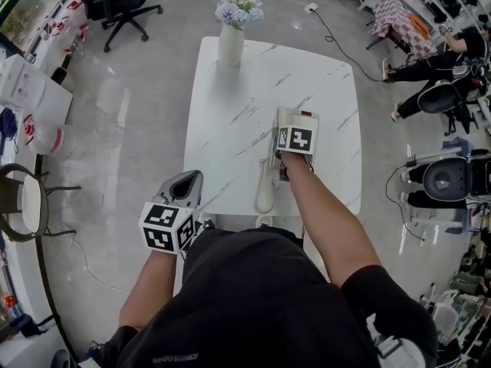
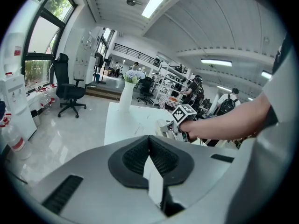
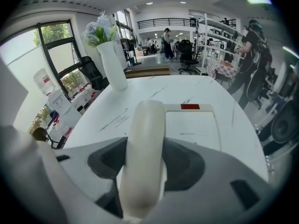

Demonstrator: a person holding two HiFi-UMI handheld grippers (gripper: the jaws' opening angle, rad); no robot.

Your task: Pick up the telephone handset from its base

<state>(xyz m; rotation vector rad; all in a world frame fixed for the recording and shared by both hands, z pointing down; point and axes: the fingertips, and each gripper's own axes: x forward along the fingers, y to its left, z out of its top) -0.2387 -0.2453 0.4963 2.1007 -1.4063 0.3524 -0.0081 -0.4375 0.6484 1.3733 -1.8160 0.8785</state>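
Note:
A cream telephone handset [image 1: 265,184] lies along the left side of its pale base [image 1: 298,118] near the front right of the white marble table [image 1: 230,129]. My right gripper [image 1: 282,146] is over it, shut on the handset [image 3: 145,139], which runs up between both jaws. The base [image 3: 192,125], with a red patch, is just right of the handset's far end. I cannot tell whether the handset rests on the base or is raised. My left gripper [image 1: 186,184] hovers at the table's front left edge, shut on nothing [image 2: 150,158].
A white vase of pale flowers [image 1: 230,44] stands at the table's far edge. On the floor, a black office chair [image 1: 123,2] is at the far left and a round chair [image 1: 21,202] at the left. Seated people and equipment [image 1: 441,67] fill the right side.

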